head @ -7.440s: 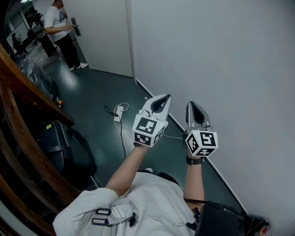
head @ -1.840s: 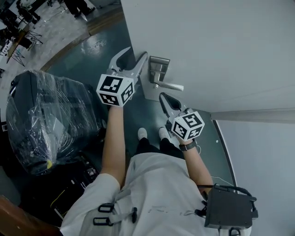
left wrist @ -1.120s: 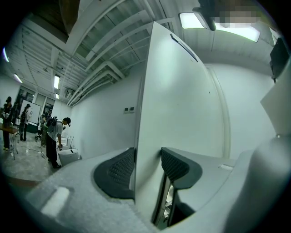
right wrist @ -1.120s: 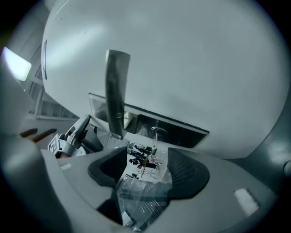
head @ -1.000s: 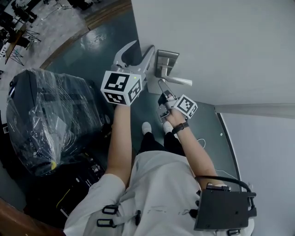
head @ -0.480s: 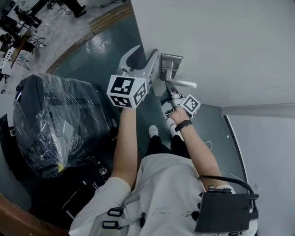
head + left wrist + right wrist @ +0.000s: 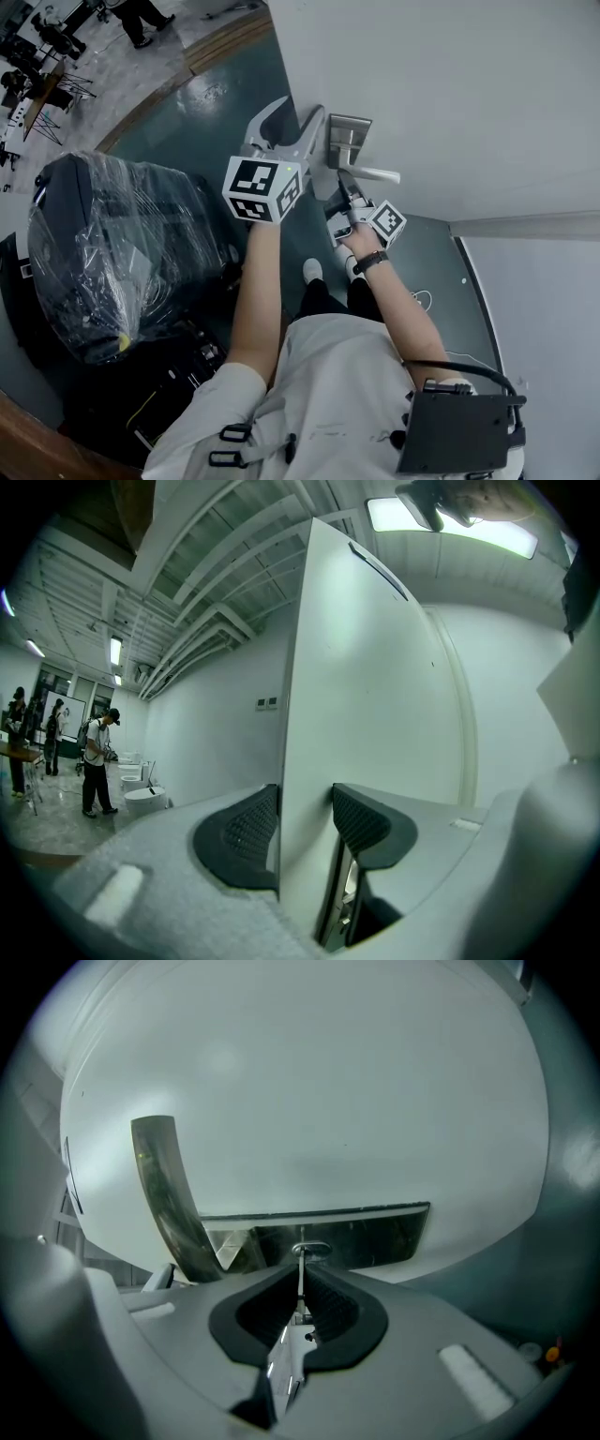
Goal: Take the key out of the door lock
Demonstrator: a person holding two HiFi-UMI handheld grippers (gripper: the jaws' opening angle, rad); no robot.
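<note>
The key [image 7: 300,1277] sticks out of the lock cylinder [image 7: 311,1250] in a steel lock plate [image 7: 375,1237], seen edge-on as a thin blade. My right gripper [image 7: 301,1288] is shut on it, both pads pressed against the key. In the head view the right gripper [image 7: 343,180] sits just under the lever handle [image 7: 373,172] of the white door [image 7: 422,84]. My left gripper [image 7: 294,114] clamps the door's edge [image 7: 302,714], one pad [image 7: 246,825] on each face of it.
A large black object wrapped in clear plastic [image 7: 103,253] stands on the floor at the left. The curved handle [image 7: 167,1194] rises to the left of the key. A person [image 7: 97,761] stands far off in the hall. A black box [image 7: 457,431] hangs at my waist.
My right gripper has moved up to the lock plate and its jaws have closed round the key. The left gripper has stayed on the door edge.
</note>
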